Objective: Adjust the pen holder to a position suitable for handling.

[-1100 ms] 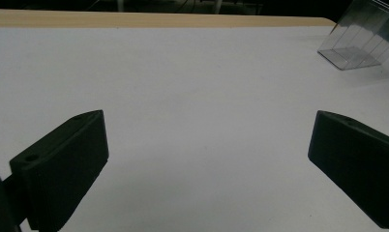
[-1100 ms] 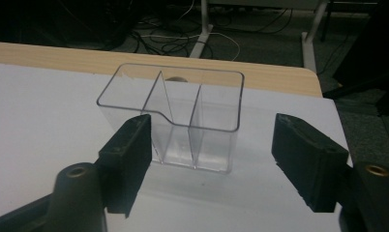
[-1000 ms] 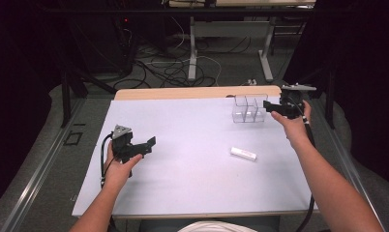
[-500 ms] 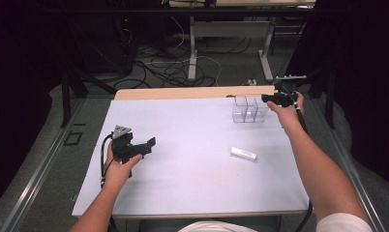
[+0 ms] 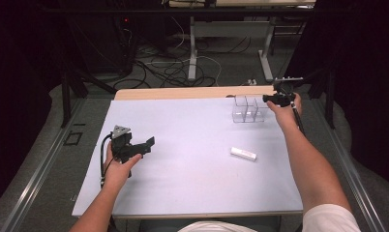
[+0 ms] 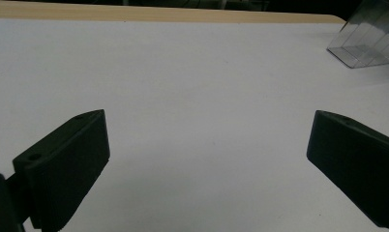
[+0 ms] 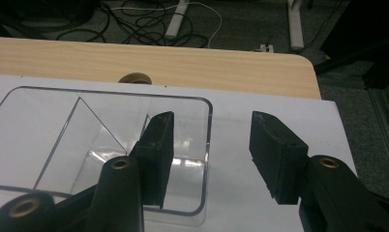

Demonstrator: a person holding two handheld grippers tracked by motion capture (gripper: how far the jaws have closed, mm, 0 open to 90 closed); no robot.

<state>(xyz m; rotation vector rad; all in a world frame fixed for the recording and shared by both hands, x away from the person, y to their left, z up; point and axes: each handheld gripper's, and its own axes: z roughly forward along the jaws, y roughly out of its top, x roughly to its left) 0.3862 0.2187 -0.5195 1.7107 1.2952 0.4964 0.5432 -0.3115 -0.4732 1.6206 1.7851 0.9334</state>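
High view: the right gripper [image 5: 275,98] is seen at the end wall of the clear divided box [image 5: 248,108], at the table's [image 5: 183,193] far right; it has been advanced to the box since the earlier frames. The left gripper [image 5: 143,145] is held well apart, jaws spread.

Left gripper view: the box [image 6: 371,38] is noted far off, upper right.

Right gripper view: the box's [image 7: 62,125] near wall is straddled, one jaw inside and one outside. The jaws have just been closing and are not yet pressed on.
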